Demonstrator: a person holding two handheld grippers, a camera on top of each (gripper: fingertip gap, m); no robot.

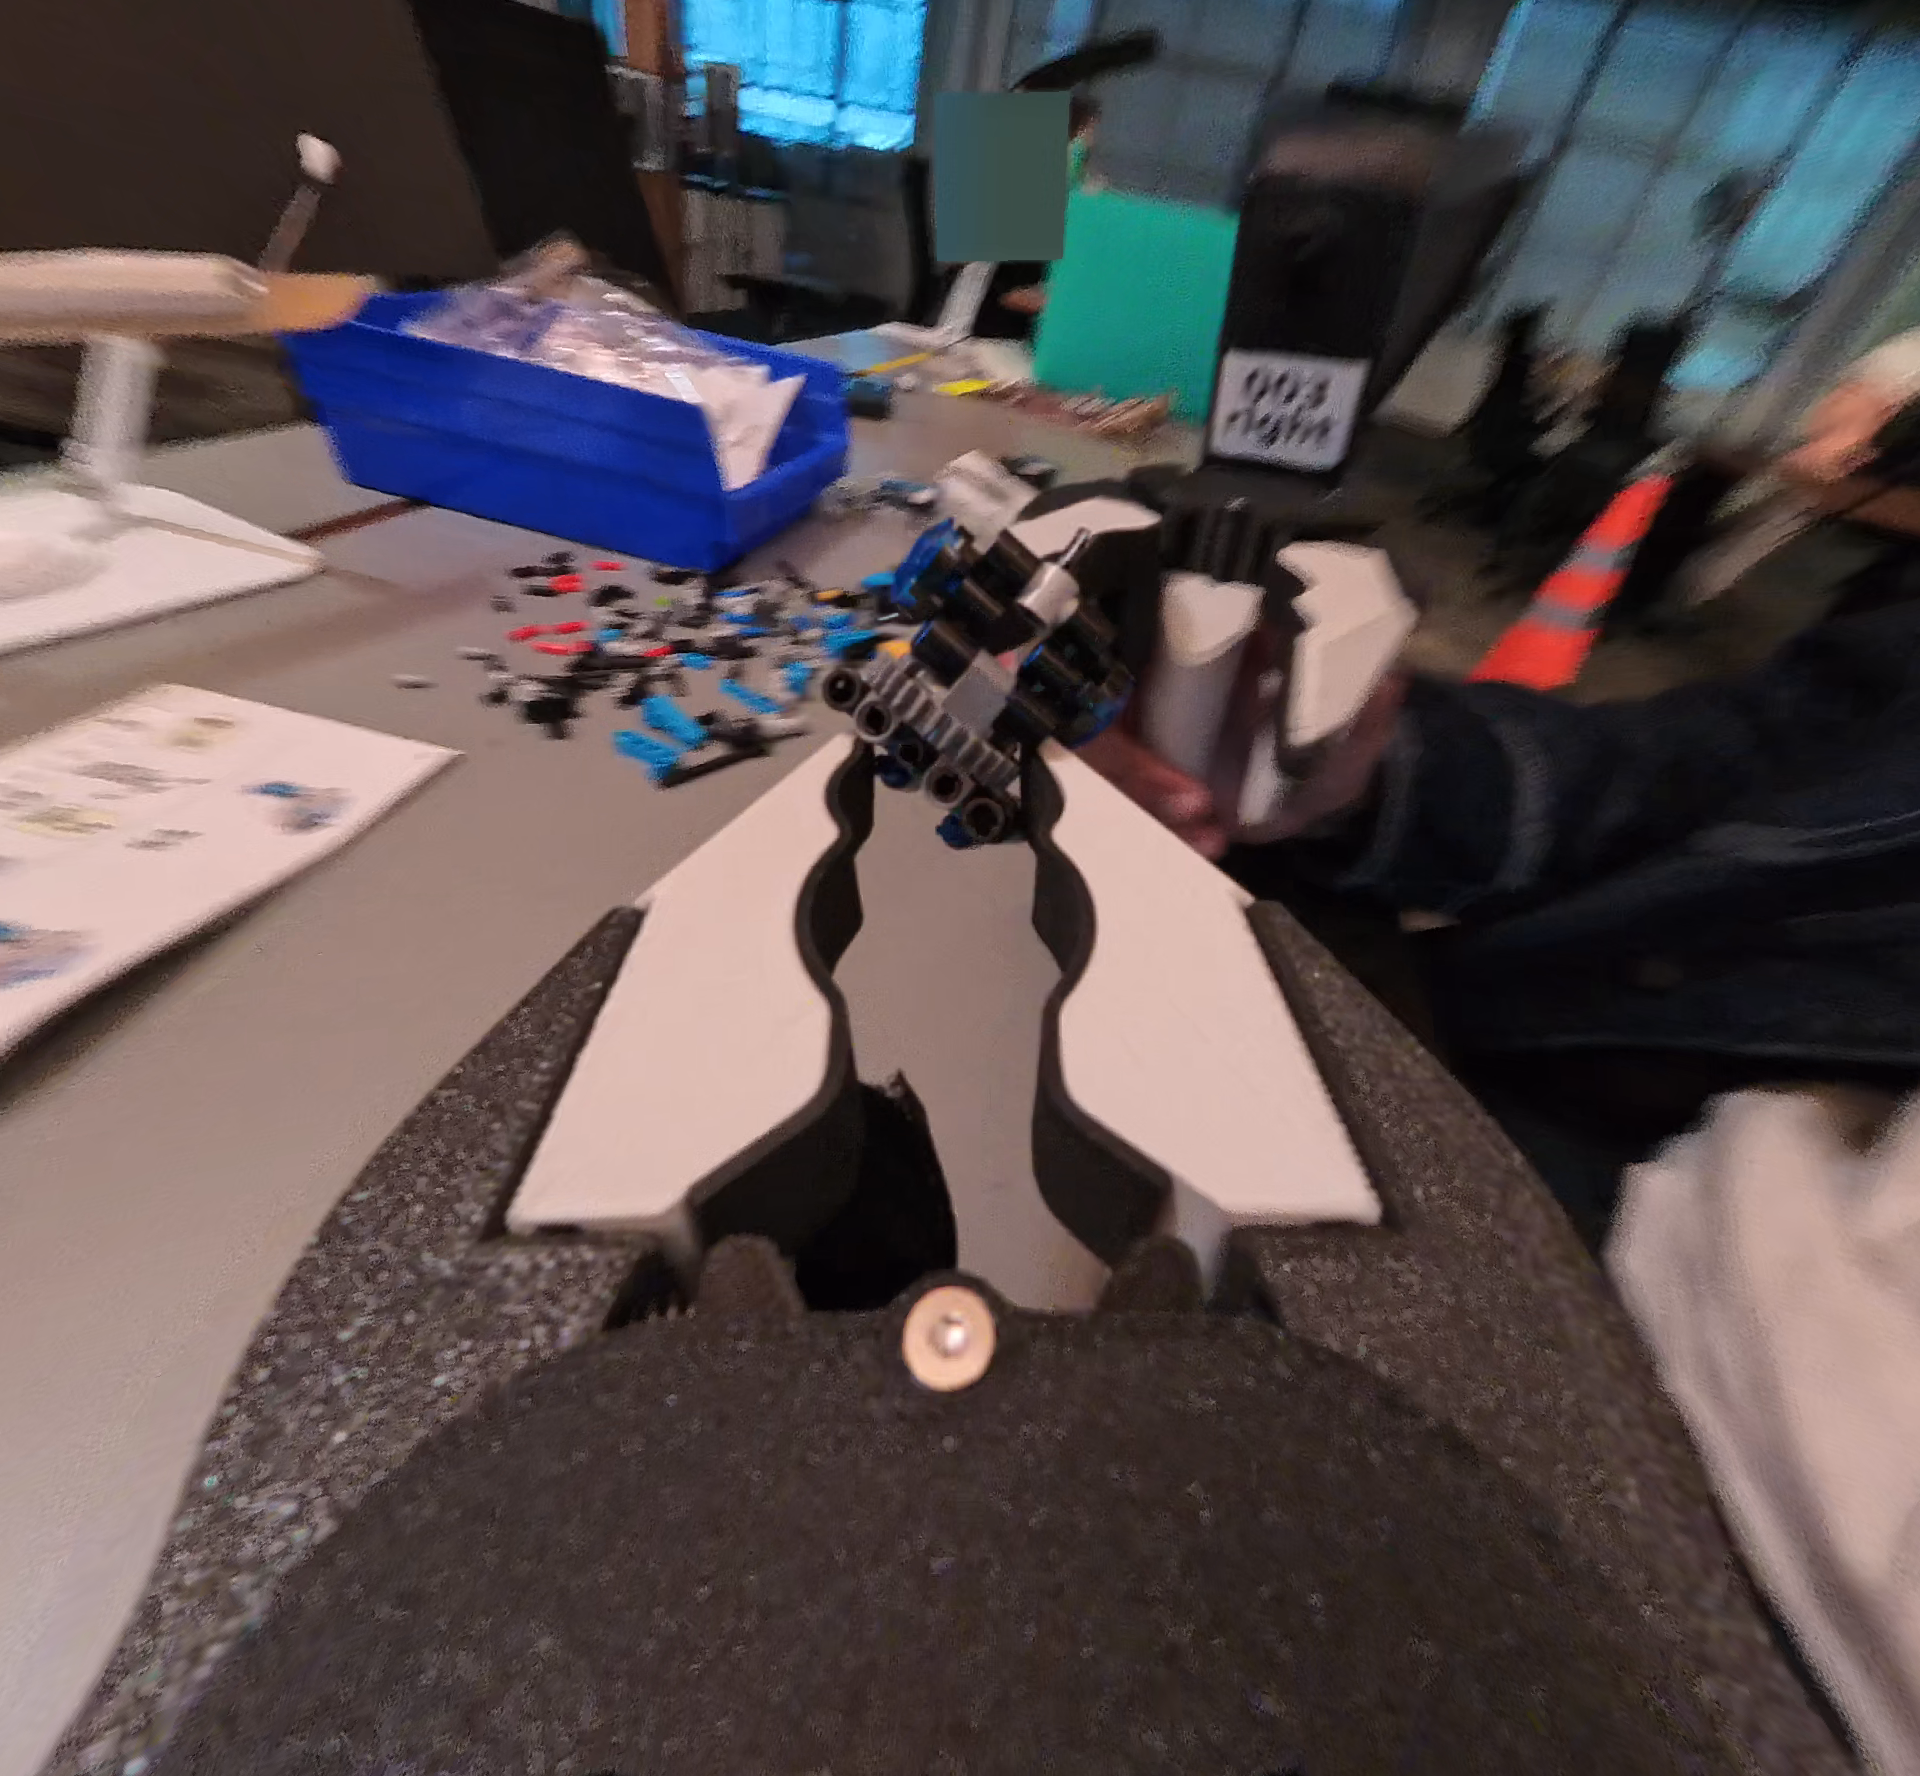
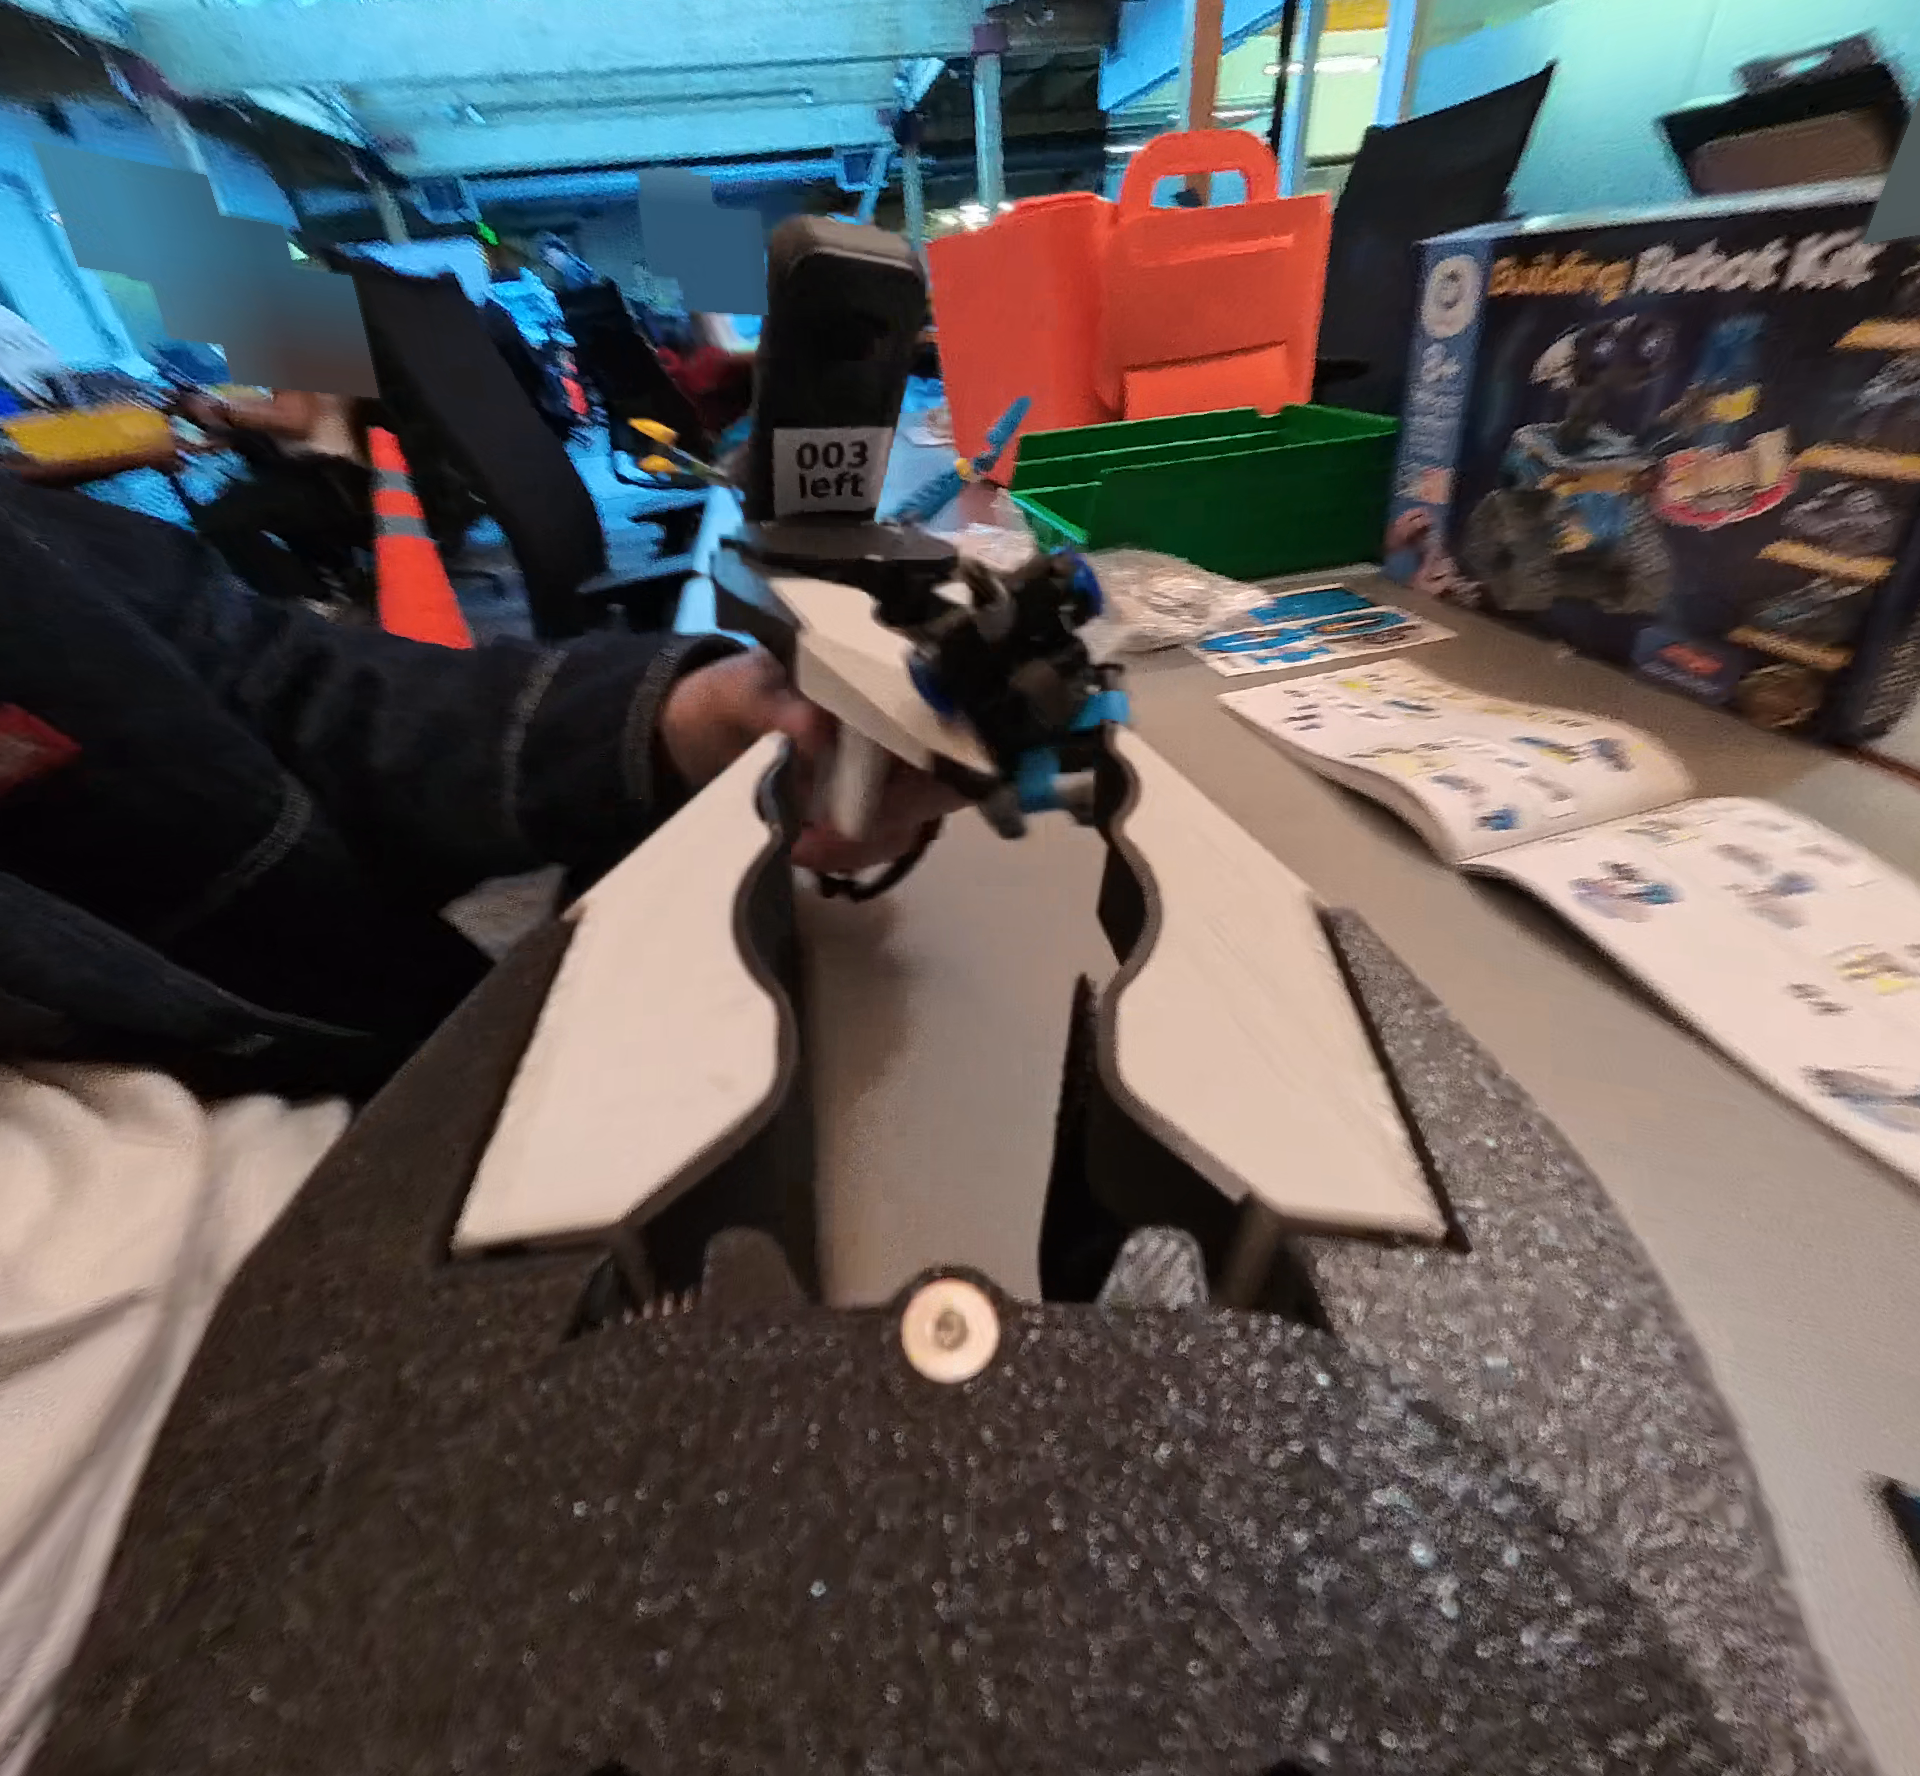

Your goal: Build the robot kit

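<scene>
My left gripper [image 1: 945, 755] is shut on a small brick assembly [image 1: 977, 666] of black, grey and blue parts and holds it above the grey table [image 1: 312, 1051]. In the right wrist view the left gripper [image 2: 987, 750] comes in from the left with the assembly [image 2: 1023, 666] at its tips. My right gripper [image 2: 940, 776] is open, its fingertips either side of the assembly; the right fingertip [image 2: 1117, 770] is closest to the blue parts. The right gripper's fingers [image 1: 1340, 625] also show in the left wrist view, behind the assembly. A hand in a dark sleeve [image 1: 1558, 843] holds it.
Loose small pieces [image 1: 665, 646] lie scattered before a blue bin [image 1: 582, 448] of plastic bags. An instruction sheet [image 1: 156, 822] lies at the left. An open booklet [image 2: 1558, 822], a kit box [image 2: 1662, 479], a green bin [image 2: 1205, 490] and an orange bag [image 2: 1132, 303] stand at the right. My left and right fingertips are right by each other.
</scene>
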